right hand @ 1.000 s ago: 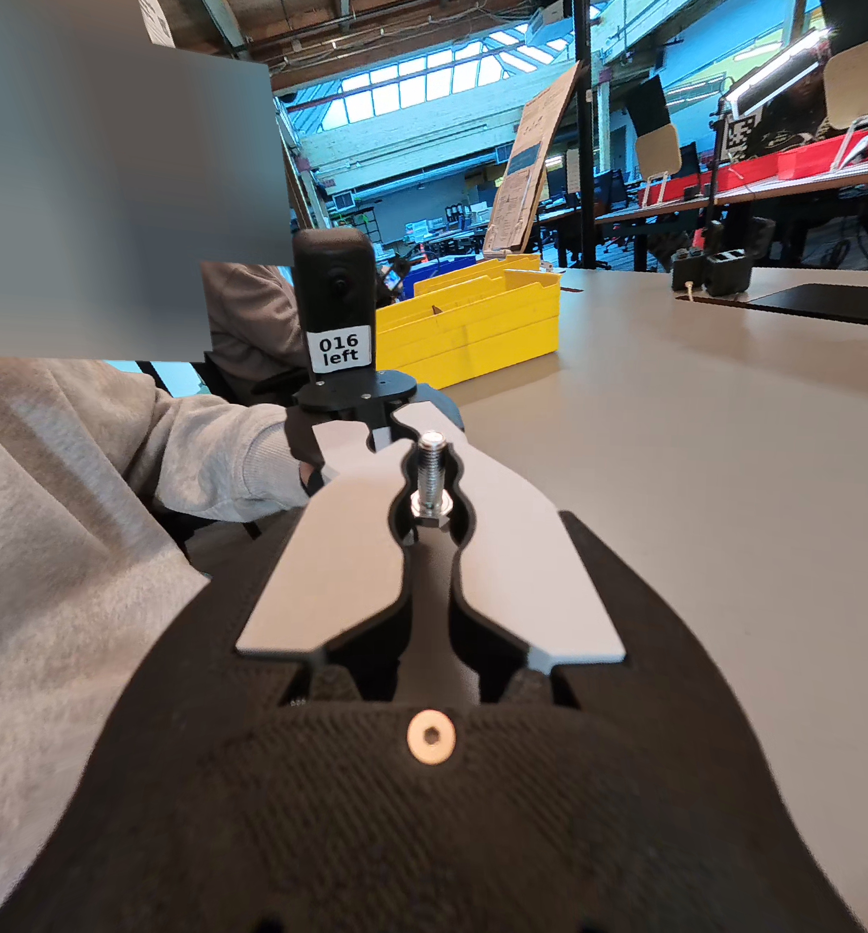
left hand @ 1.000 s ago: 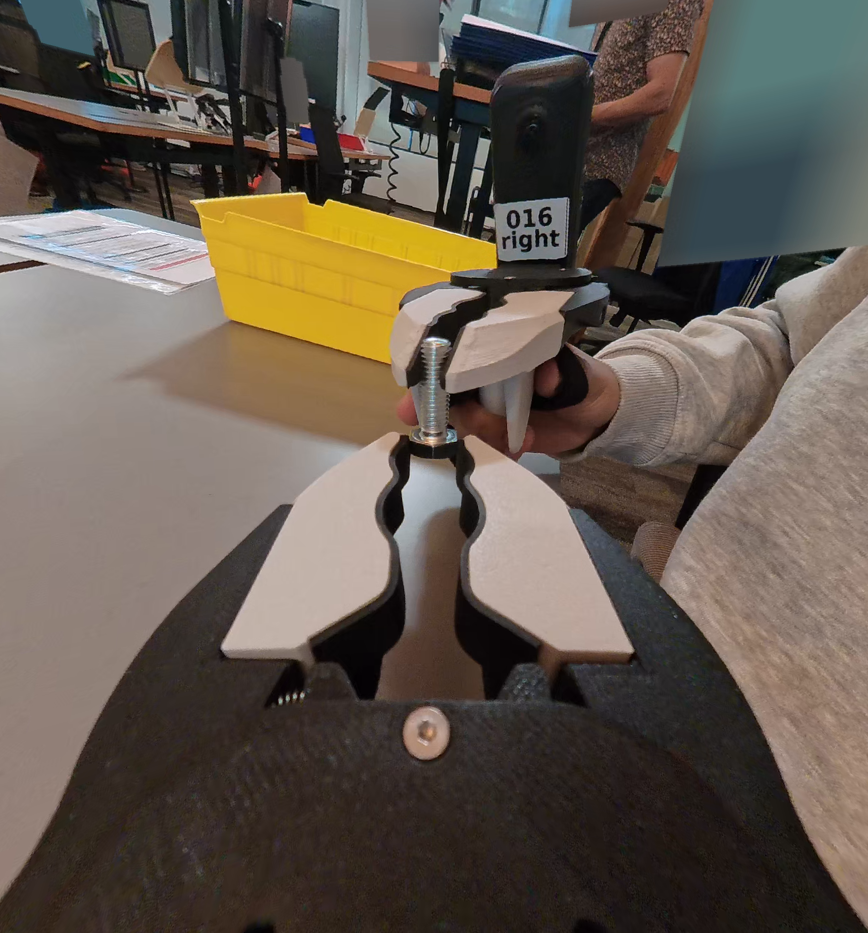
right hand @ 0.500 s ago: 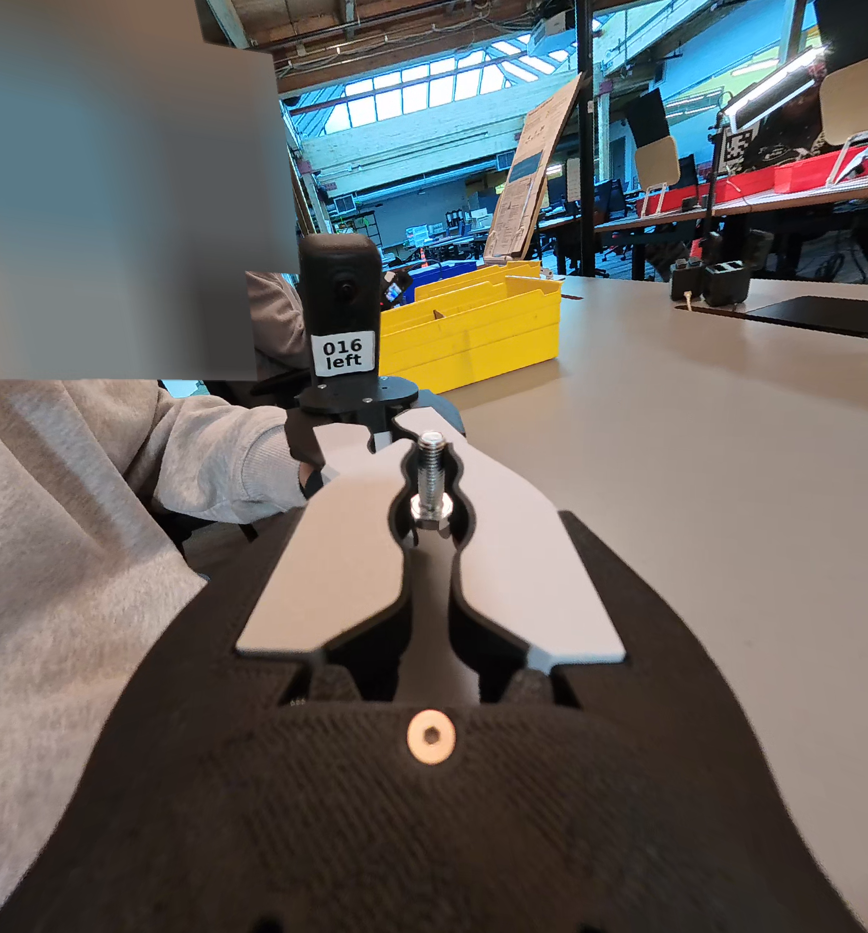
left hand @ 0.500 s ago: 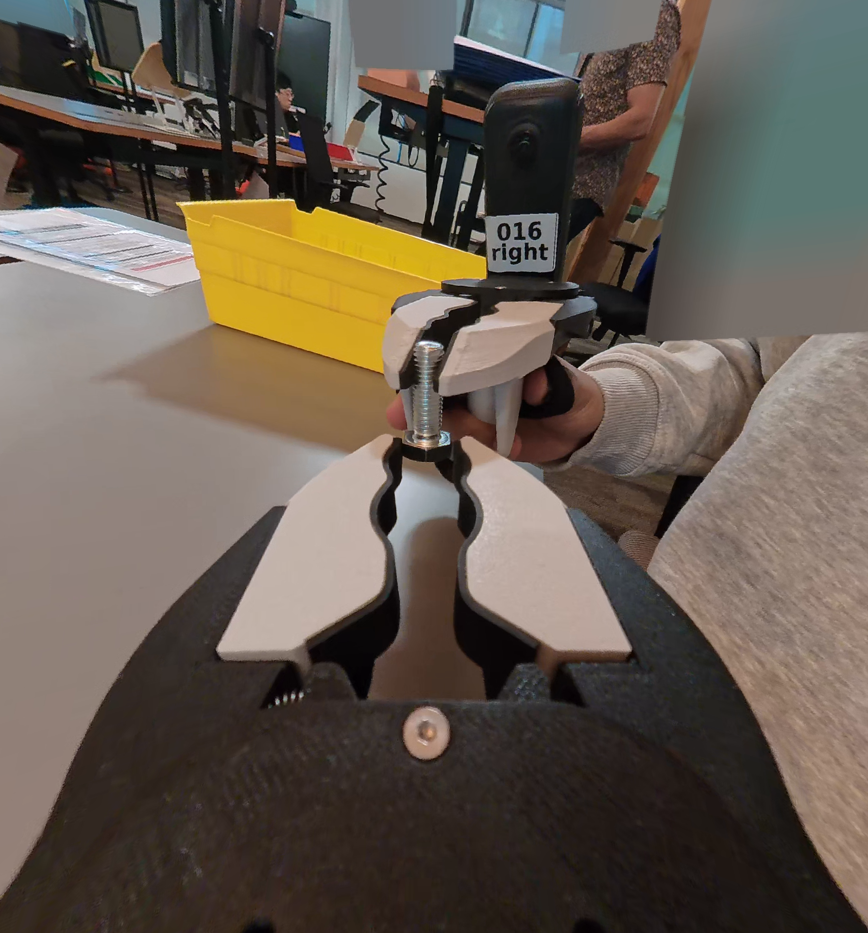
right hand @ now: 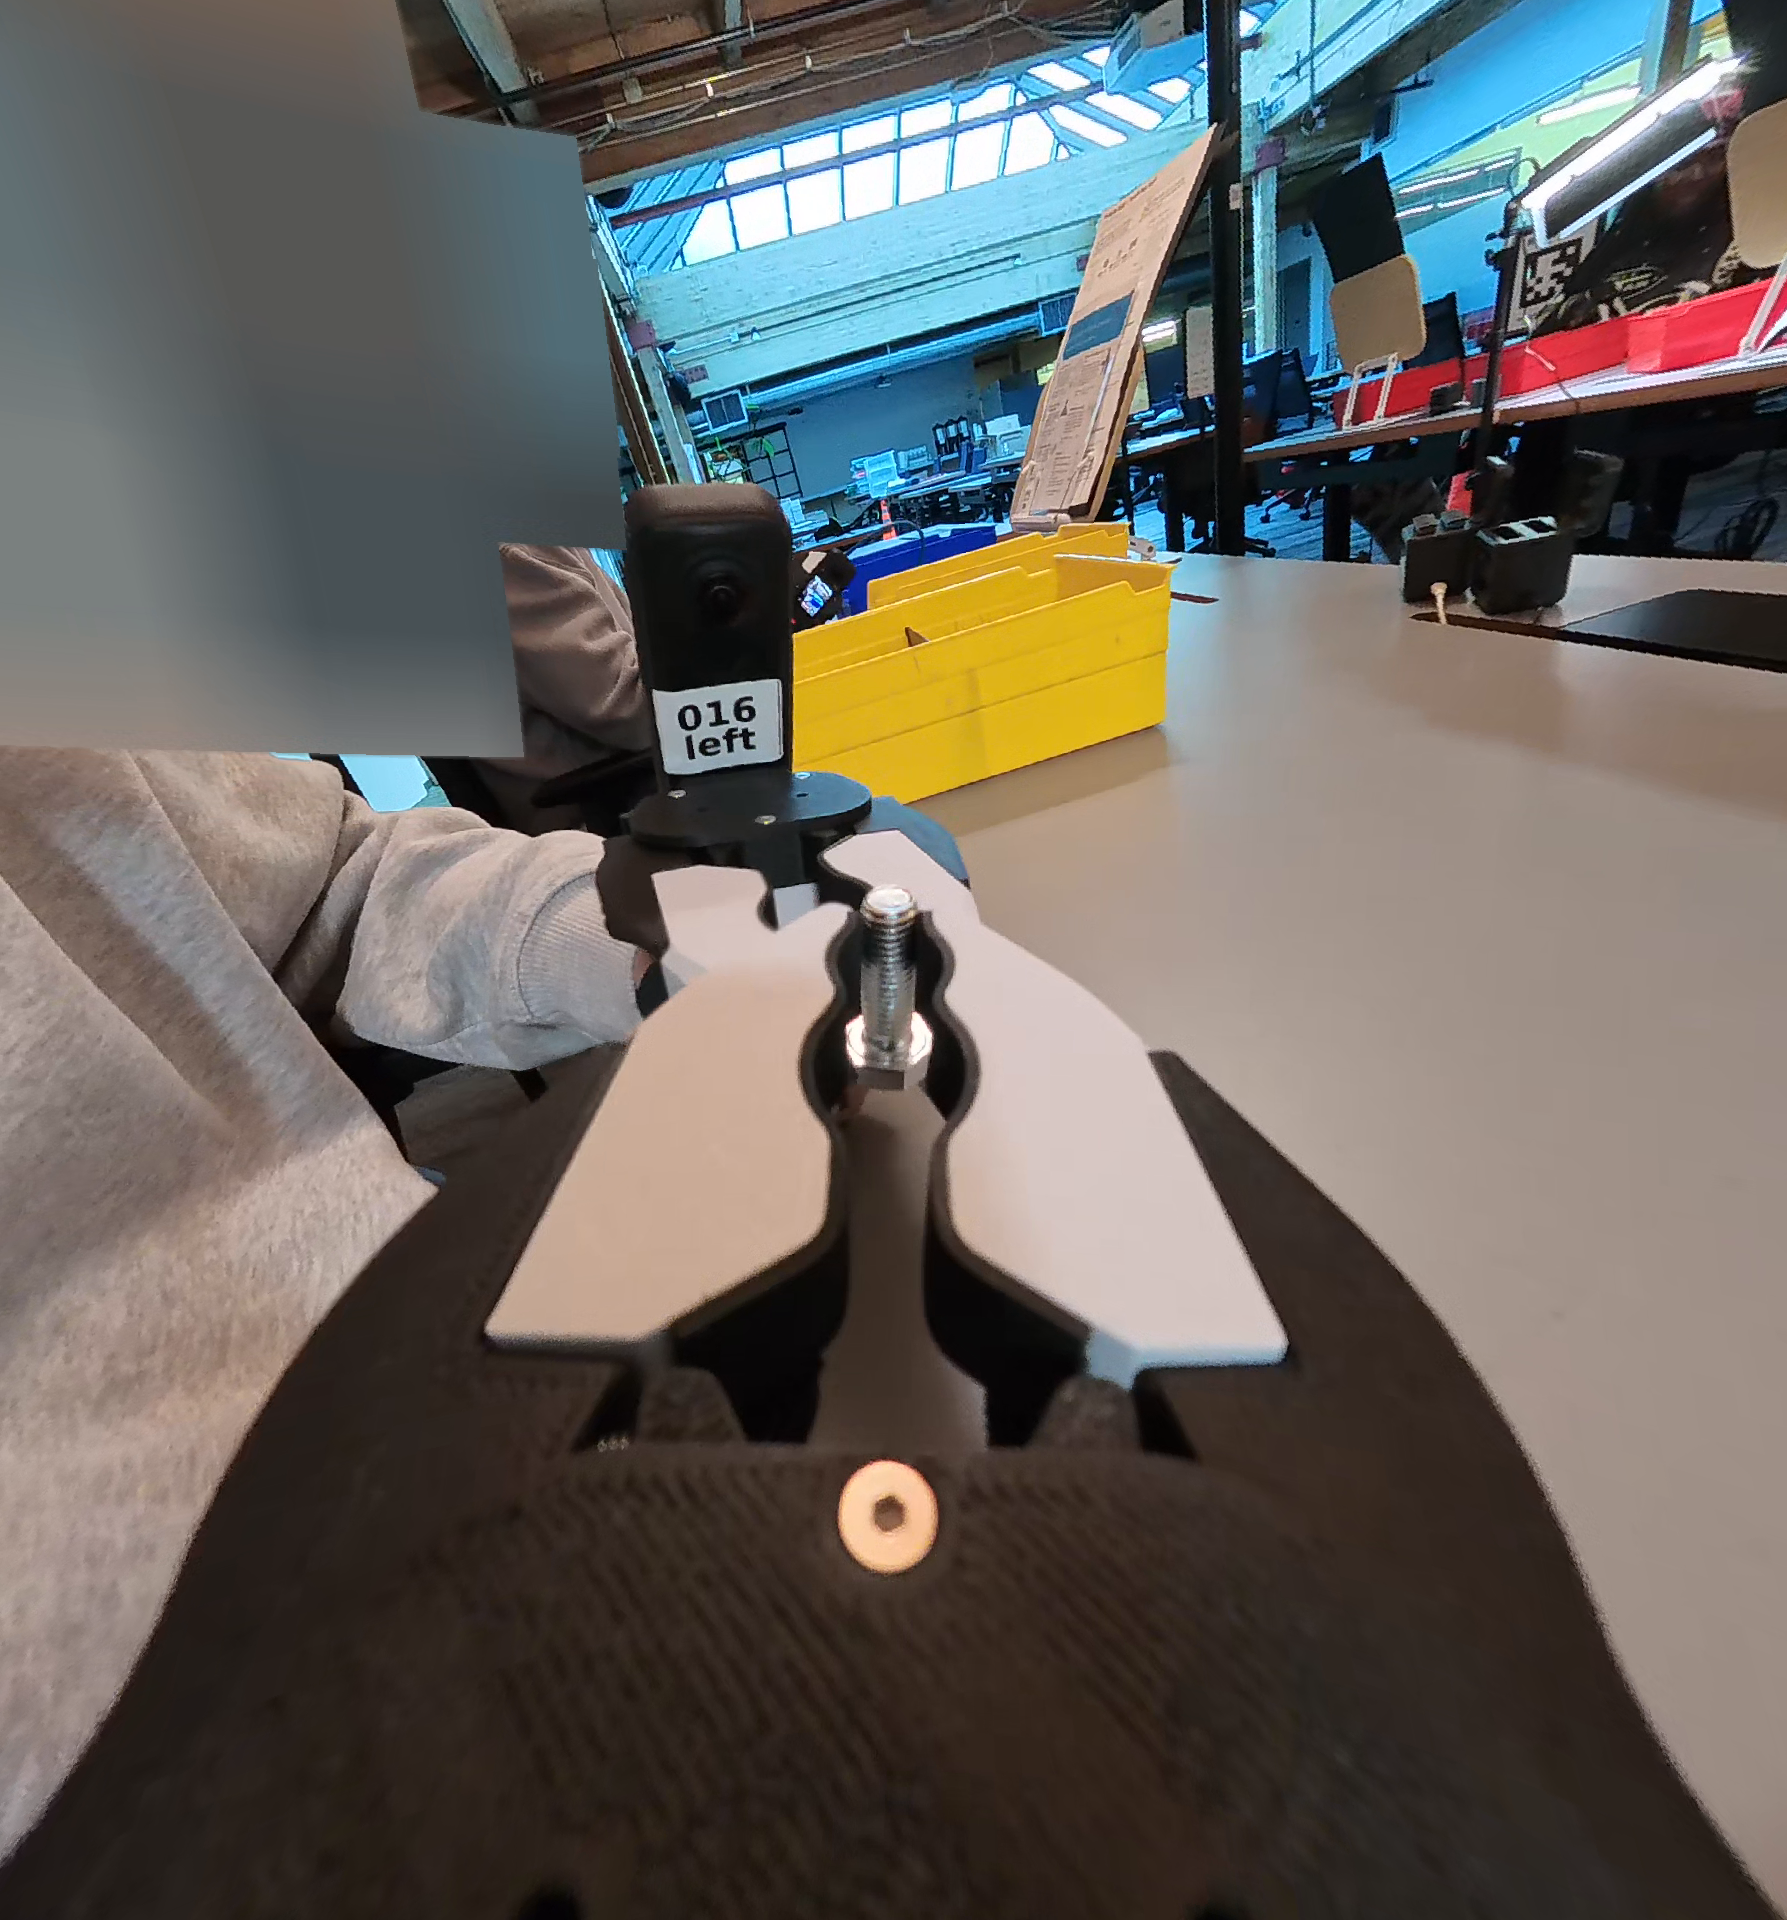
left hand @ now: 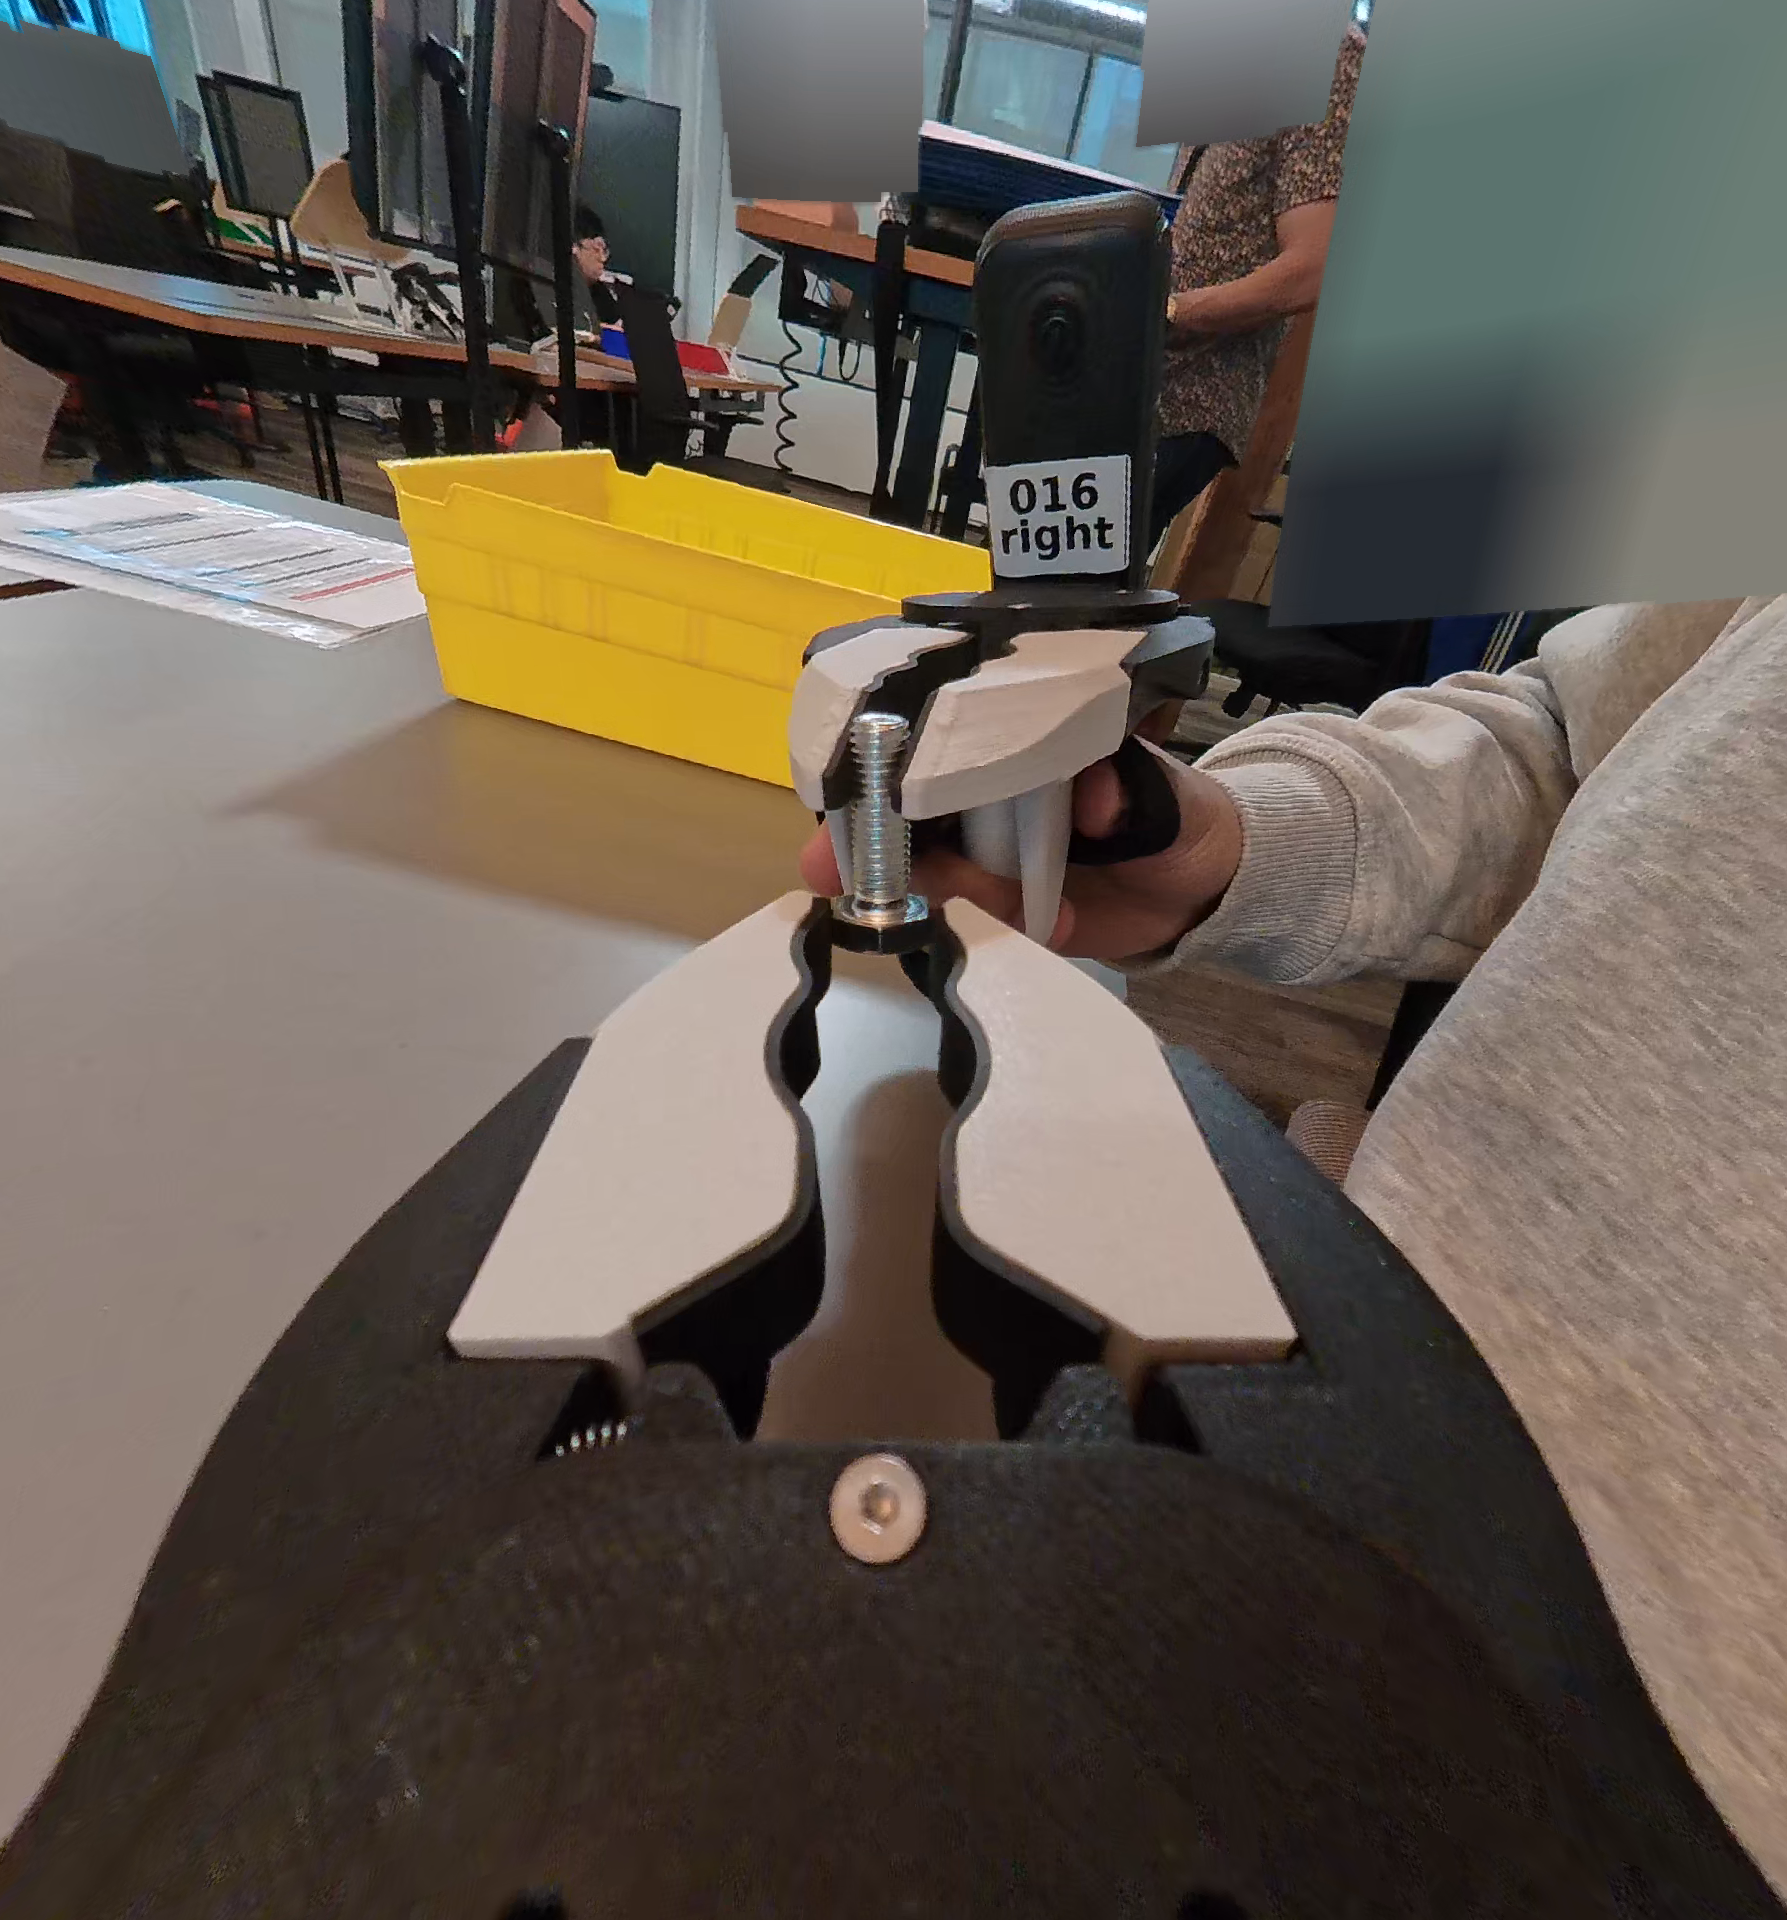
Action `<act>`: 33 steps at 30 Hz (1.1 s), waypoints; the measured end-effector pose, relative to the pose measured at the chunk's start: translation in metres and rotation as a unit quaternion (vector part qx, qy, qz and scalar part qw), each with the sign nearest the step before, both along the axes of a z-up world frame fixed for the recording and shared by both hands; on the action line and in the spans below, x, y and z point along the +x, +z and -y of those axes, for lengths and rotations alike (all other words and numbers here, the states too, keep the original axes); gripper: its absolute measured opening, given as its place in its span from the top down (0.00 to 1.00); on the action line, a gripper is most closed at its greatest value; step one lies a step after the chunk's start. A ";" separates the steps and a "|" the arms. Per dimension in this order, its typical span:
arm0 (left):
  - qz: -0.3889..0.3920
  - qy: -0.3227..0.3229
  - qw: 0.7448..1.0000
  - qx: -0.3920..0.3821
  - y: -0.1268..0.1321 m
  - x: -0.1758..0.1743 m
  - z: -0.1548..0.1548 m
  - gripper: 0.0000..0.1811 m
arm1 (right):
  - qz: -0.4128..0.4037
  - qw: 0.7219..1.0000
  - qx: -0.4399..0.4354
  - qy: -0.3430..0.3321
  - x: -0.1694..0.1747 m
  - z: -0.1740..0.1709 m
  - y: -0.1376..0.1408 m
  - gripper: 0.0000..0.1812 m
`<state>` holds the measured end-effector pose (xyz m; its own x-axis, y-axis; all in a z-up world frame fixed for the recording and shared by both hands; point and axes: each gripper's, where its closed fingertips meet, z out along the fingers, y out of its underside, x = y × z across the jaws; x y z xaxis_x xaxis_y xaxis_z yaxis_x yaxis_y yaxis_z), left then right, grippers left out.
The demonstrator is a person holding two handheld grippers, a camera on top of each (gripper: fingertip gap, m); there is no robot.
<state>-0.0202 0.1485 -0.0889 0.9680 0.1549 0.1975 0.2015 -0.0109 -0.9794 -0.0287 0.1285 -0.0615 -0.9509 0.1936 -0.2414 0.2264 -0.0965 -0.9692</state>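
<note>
Little has shifted: my left hand-held gripper clamps the nut, right hand-held gripper pinches the bolt; I keep them coaxial.

The left gripper pinches a hex nut at its fingertips. A silver bolt stands upright in it, its upper end clamped by the right gripper. A yellow bin sits on the grey table behind.
</note>
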 end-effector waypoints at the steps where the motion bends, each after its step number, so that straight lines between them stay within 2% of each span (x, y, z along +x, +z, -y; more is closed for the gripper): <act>1: 0.000 0.000 1.000 0.001 0.000 0.000 0.000 0.90 | -0.001 1.000 0.001 -0.001 0.000 0.000 0.000 0.95; 10: -0.017 0.000 1.000 0.012 0.004 0.000 0.001 0.90 | -0.011 1.000 -0.005 -0.002 0.001 0.000 0.003 0.95; 15: -0.017 0.002 0.999 0.029 0.010 -0.002 0.006 0.90 | -0.004 0.999 -0.034 -0.019 -0.006 -0.008 0.011 0.87; 20: -0.016 0.007 0.999 0.031 0.010 -0.004 0.007 0.90 | 0.003 0.999 -0.046 0.002 -0.001 -0.007 0.013 0.87; 23: -0.017 0.020 0.998 0.050 0.022 -0.005 0.012 0.90 | -0.014 1.000 -0.025 0.006 0.003 -0.002 0.009 0.88; 28: -0.019 0.059 0.994 0.089 0.058 -0.001 0.040 0.90 | -0.020 1.000 -0.005 -0.015 -0.004 -0.005 0.004 0.88; 33: -0.041 0.159 0.984 0.076 0.069 0.005 0.106 0.90 | -0.064 0.996 0.064 -0.027 -0.010 0.012 -0.006 0.88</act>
<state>-0.0148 0.0428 -0.0202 0.8895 0.4264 0.1642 0.0905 0.1879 -0.9780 -0.0391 0.1169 -0.0679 -0.9597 0.2667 -0.0892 0.0983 0.0213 -0.9949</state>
